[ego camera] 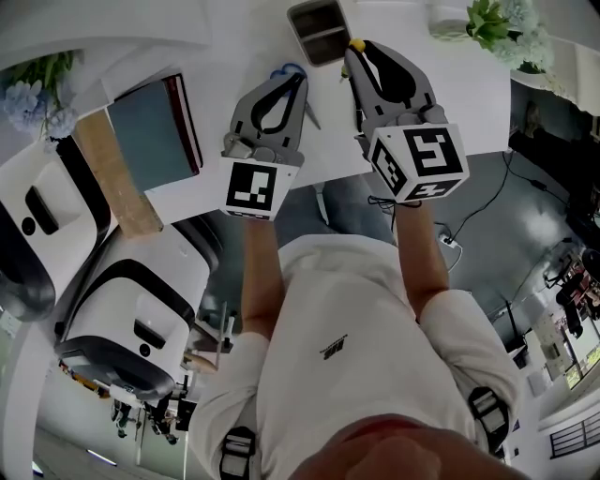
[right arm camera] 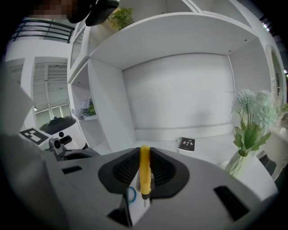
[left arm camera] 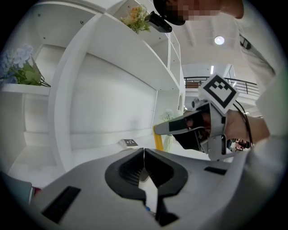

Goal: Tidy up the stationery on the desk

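The right gripper [right arm camera: 145, 157] is clamped on a yellow plastic pen [right arm camera: 145, 173]. The pen stands upright between the ribbed black pads with its thin point downward. The left gripper [left arm camera: 144, 152] has its jaws pressed together with nothing between them. The two are held side by side above the white desk [ego camera: 328, 141].

Under the left gripper's tips, a pair of blue-handled scissors [ego camera: 291, 71] lies flat on the desk. One blue loop of it also shows through the gap beneath the right gripper's jaws. Just ahead of the right gripper sits a dark grey rectangular tray [ego camera: 319, 28] with compartments. Farther ahead, near the back wall of the white shelf unit, lies a small black notebook [right arm camera: 186, 143].

To the right of the right gripper stands a bunch of pale flowers in a clear vase [right arm camera: 252, 112]. Well to the left of the left gripper lie a grey-blue hardback book [ego camera: 150, 131] and a wooden board [ego camera: 117, 183].
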The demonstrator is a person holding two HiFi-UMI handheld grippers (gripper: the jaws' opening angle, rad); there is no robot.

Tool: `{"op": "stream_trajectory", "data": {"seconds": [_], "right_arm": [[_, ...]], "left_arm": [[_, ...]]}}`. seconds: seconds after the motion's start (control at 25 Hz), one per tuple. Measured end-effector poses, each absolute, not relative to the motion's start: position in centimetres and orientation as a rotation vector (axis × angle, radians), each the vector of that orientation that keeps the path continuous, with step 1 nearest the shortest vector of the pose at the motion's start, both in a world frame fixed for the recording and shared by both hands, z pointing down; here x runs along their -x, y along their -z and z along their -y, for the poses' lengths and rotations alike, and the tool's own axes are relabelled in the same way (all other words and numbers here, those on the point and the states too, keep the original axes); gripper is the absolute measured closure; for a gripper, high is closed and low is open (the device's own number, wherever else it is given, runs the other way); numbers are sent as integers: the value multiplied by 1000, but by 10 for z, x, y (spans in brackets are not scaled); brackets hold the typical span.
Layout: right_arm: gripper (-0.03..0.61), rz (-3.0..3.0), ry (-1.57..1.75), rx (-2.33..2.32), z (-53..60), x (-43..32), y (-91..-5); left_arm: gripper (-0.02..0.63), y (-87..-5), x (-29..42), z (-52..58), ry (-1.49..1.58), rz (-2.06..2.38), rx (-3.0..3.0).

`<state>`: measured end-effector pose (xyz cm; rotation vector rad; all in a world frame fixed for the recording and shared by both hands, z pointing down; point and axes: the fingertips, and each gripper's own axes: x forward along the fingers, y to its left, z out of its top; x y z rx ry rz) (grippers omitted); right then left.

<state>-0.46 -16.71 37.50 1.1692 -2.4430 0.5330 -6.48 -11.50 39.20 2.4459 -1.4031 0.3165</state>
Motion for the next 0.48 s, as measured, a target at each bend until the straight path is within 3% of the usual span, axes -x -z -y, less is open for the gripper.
{"op": "stream_trajectory", "data": {"seconds": [0.48], "right_arm": [[526, 2509, -497, -1227, 196, 22, -365]], "left_arm": [[614, -390, 71, 125, -309, 1430, -2440]]}}
